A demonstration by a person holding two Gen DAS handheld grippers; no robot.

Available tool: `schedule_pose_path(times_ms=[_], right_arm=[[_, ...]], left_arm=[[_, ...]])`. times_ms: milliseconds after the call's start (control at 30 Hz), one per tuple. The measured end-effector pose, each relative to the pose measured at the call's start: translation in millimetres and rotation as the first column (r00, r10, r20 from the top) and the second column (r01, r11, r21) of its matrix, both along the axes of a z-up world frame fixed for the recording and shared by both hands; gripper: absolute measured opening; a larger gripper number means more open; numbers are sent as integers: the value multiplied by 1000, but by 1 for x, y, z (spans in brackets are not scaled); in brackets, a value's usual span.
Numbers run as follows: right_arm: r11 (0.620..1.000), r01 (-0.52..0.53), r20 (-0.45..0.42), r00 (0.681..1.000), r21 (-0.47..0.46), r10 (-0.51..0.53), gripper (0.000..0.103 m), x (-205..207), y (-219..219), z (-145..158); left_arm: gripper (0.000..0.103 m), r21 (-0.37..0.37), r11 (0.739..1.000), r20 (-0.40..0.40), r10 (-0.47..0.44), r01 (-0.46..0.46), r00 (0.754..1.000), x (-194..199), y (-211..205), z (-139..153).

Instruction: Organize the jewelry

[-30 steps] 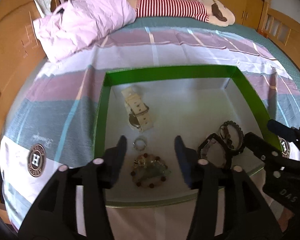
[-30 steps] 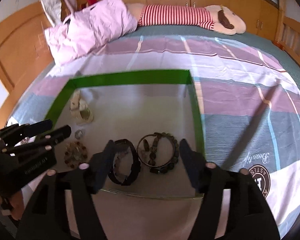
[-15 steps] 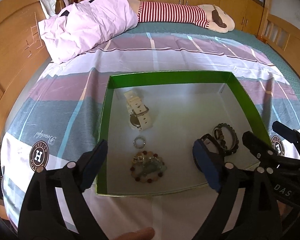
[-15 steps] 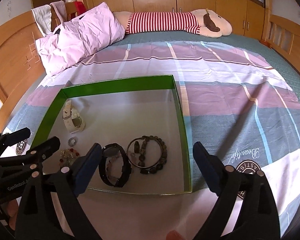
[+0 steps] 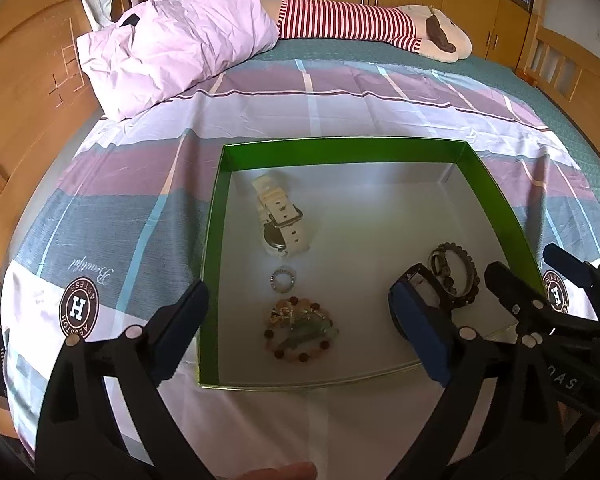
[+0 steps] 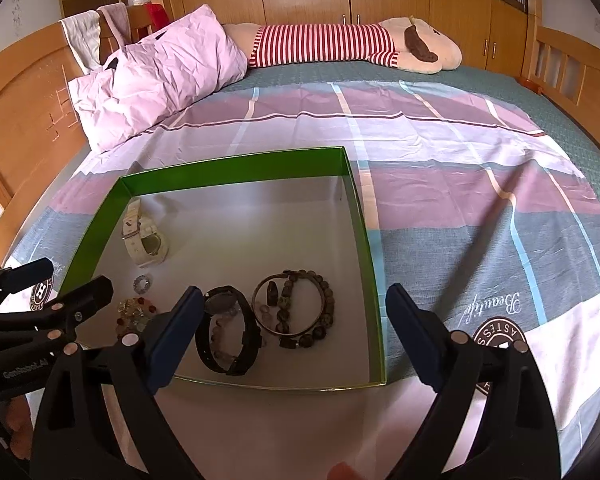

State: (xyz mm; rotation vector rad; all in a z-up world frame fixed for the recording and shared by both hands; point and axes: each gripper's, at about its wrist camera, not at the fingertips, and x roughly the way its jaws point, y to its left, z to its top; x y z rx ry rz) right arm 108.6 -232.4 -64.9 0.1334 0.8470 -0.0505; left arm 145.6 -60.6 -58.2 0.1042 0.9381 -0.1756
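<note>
A green box [image 5: 340,147] [image 6: 236,166] lies on the bed with jewelry on its grey floor. It holds a white watch [image 5: 280,220] [image 6: 142,240], a small silver ring [image 5: 283,279] [image 6: 142,283], a beaded bracelet [image 5: 300,330] [image 6: 134,314], a black watch [image 6: 228,334] [image 5: 420,280] and dark bead bangles [image 5: 454,276] [image 6: 296,306]. My left gripper [image 5: 300,332] is open and empty, above the box's near edge. My right gripper [image 6: 296,340] is open and empty, above the near right corner.
The box rests on a plaid bedspread [image 6: 460,184]. A pink pillow [image 5: 172,44] and a striped plush toy [image 6: 340,46] lie at the far side. A wooden headboard [image 5: 24,80] stands at the left and a wooden rail [image 6: 572,68] at the right.
Both grippers have opened wide and pulled back and up from the box. The jewelry in the box has not moved.
</note>
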Motion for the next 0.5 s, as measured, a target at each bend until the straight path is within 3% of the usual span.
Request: schedule_pose_path(times_ms=[500], right_arm=[[1000, 1, -1, 1000, -16, -1, 92, 0, 1, -1]], left_arm=[[97, 8, 1000, -9, 2, -2, 1000, 2, 0, -2]])
